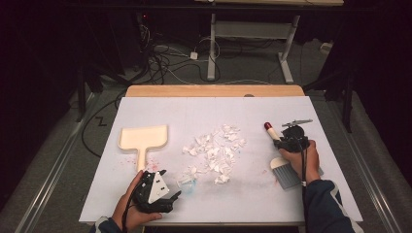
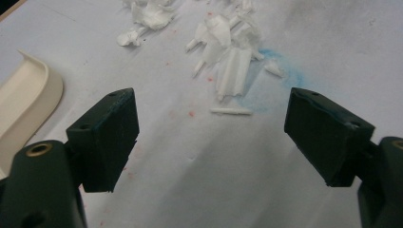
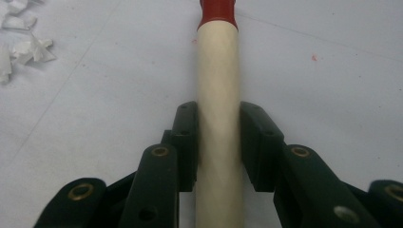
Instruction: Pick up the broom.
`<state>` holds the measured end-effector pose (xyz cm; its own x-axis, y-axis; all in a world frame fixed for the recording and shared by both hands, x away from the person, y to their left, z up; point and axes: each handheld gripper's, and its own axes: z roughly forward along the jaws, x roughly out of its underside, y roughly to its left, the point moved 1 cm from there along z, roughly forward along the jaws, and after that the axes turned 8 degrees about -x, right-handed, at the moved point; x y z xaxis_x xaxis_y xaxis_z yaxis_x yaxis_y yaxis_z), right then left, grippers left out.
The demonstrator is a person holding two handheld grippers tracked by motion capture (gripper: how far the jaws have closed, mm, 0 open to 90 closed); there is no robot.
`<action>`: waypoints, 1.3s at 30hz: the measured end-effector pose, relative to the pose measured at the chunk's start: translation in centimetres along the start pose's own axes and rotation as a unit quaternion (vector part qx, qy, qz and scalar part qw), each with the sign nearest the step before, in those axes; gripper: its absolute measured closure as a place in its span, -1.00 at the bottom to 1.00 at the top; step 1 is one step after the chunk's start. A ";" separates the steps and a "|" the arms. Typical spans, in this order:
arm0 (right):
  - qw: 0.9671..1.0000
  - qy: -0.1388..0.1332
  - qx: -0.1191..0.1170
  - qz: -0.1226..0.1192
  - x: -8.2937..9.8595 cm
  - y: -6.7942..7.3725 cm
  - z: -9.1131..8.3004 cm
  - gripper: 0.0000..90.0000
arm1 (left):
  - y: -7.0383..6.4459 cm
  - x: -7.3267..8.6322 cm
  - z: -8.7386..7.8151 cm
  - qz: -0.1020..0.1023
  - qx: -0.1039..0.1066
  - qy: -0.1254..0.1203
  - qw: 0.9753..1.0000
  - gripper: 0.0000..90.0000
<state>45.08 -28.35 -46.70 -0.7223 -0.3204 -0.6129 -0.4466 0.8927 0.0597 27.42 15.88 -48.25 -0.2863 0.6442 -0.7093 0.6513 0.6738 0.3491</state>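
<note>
A cream dustpan lies on the left of the white board, its handle pointing toward me. Torn white paper scraps are scattered across the middle. At the right lies a hand brush with a cream, red-tipped handle and grey bristles. My right gripper is shut on that handle, with the red tip just ahead of the jaws. My left gripper stands wide open low over the board near the front edge. Scraps lie ahead of it and the dustpan rim to its left.
A faint blue smudge and small red specks mark the board near the scraps. The wooden table edge shows beyond the board. Cables and desk legs are on the floor behind.
</note>
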 end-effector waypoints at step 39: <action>0.966 -0.236 -0.038 -0.102 -1.0 7.8 -13.5 0.58 | -4.1 -11.5 1.0 -0.029 0.083 -0.126 0.988 -0.57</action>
<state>35.18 -25.38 -34.95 -0.3028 -0.2913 -0.9075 -0.6049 0.7945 -0.0532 28.72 5.37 -42.11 -0.1569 0.4812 -0.8625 0.7513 0.6250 0.2120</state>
